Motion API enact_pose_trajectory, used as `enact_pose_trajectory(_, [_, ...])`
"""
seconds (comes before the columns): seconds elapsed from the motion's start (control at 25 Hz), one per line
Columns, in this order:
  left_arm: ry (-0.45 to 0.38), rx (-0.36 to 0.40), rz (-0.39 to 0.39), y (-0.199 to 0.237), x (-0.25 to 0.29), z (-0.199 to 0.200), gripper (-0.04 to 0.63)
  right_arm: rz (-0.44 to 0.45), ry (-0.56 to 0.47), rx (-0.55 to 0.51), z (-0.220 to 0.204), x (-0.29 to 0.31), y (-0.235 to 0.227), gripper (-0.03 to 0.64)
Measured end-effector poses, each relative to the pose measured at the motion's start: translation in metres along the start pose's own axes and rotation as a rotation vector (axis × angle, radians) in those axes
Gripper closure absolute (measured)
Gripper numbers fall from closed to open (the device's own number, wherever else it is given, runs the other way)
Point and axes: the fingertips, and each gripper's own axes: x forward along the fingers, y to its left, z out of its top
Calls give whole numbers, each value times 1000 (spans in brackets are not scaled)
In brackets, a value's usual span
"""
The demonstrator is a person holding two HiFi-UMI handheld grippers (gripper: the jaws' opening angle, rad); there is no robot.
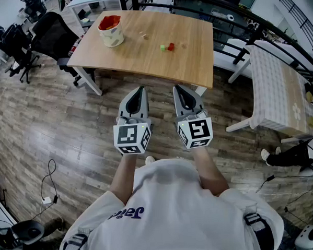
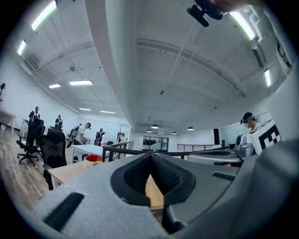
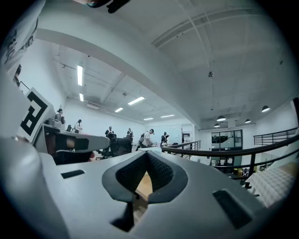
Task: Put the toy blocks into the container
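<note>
Currently, head view, stance: I hold the left hand-held gripper (image 1: 140, 89) and the right hand-held gripper (image 1: 177, 88) side by side over the wood floor (image 1: 51, 117), short of the desk (image 1: 195, 62). Neither carries anything.
Head view, blocks: a green block (image 1: 163, 47) and a red block (image 1: 170, 46) lie just beside each other toward the desk's right. Small pale blocks (image 1: 143, 36) lie nearer the middle. All are loose on the top.
Head view, container: the cream container (image 1: 111, 31), red inside, stands at the desk's far left, well apart from the blocks.
Left gripper view, jaws: the tips meet with nothing between them. A strip of desk shows through the gap below the tips, and the container sits off to the left.
Right gripper view, jaws: fully together and empty, with a sliver of desk behind.
Step in hand, my read: the approach. No block is picked yet.
Doing it well: I'd step close and spread the jaws before lowering. I'd take one block at a time. For the red and green pair I'd come in from an outer side so the neighbour isn't knocked. I'd release low over the container's rim.
</note>
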Motion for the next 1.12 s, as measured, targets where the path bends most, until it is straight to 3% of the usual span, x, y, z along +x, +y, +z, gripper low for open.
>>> enact_pose_trajectory(0.12, [33, 11, -9, 16, -3, -7, 588, -1, 14, 5, -2, 14, 12, 603])
enact_pose_trajectory(0.4, [51, -78, -16, 48, -6, -27, 588, -49, 68, 60, -30, 39, 30, 601])
enact_pose_trajectory(0.64, [99, -37, 0, 72, 20, -41, 588, -69, 110, 88, -39, 71, 22, 601])
enact_pose_trajectory(0.88, [110, 18, -18, 92, 91, -55, 588, -43, 98, 133, -55, 134, -25, 601])
enact_pose_trajectory(1.12, [104, 35, 0, 113, 219, -55, 588, -2, 69, 173, -58, 231, -112, 601])
